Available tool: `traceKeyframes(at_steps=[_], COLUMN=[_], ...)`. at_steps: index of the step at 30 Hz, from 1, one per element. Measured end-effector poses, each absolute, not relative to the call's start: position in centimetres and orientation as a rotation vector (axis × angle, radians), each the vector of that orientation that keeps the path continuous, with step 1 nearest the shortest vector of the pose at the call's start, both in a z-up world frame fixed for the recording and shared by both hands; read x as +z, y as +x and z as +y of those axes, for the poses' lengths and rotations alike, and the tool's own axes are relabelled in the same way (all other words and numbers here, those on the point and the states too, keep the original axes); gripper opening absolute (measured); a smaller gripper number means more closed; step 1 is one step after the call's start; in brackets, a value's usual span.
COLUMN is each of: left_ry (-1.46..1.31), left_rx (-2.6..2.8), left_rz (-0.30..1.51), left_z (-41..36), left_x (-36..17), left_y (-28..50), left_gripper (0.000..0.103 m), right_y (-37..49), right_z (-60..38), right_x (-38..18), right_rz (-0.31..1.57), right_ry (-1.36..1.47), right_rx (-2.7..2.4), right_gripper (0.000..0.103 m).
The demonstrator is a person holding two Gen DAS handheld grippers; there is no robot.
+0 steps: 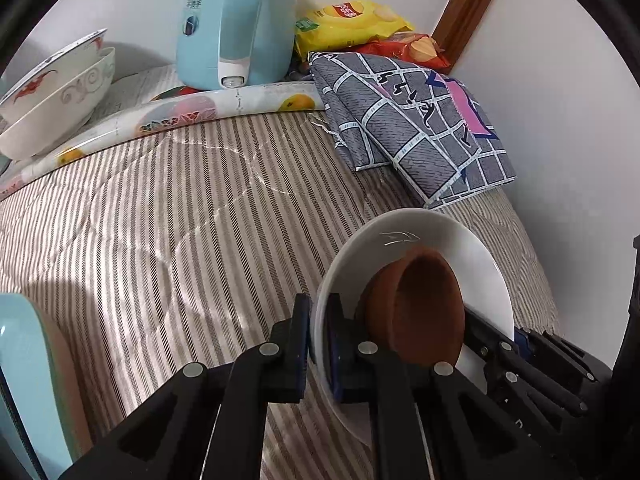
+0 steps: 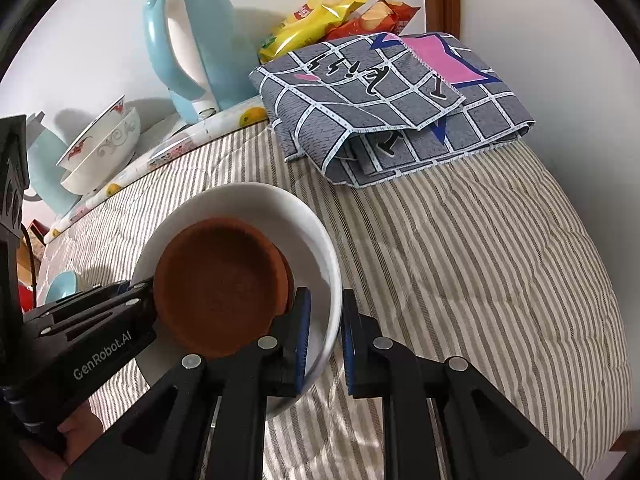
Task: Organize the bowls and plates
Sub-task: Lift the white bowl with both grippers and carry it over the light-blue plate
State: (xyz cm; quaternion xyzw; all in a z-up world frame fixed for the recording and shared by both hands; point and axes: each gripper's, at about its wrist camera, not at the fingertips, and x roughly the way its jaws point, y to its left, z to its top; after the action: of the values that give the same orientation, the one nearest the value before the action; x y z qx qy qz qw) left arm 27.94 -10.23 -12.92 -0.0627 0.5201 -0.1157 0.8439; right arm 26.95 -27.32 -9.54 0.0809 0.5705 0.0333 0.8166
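Striped quilt [image 1: 160, 220] bare leftward, both grippers, left [image 1: 318, 344] and right [image 2: 324, 340], clamped on opposite white plate [image 2: 316, 224] rims

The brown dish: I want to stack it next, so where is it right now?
The brown dish sits inside the white plate, low in both wrist views on the striped cloth, with a gripper clamped on each side of the plate's rim.

The near rim of the white plate [image 1: 420, 236] is hidden behind the left claw [image 1: 318, 344]. The kettle [image 1: 240, 20], far beyond that claw, is cut off by the top edge. A pale blue dish [image 1: 24, 380] left of it is cropped. Lettering on the snack bags [image 2: 320, 20] is too small to be read.
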Motion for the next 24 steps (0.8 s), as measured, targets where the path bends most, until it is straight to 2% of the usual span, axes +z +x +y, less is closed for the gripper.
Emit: traceKeyframes(at_steps=[24], left_ry=[-0.149], left_rx=[-0.231], left_rz=[0.993], left_z=[-7.4], left_x=[-5.8], left_y=[22.7], left_gripper=[0.008], right_y=[22.8], right_z=[-25.2], right_x=[-2.1], right_rz=[1.114], right_ry=[0.163], right_rx=[0.089], right_gripper=[0.014])
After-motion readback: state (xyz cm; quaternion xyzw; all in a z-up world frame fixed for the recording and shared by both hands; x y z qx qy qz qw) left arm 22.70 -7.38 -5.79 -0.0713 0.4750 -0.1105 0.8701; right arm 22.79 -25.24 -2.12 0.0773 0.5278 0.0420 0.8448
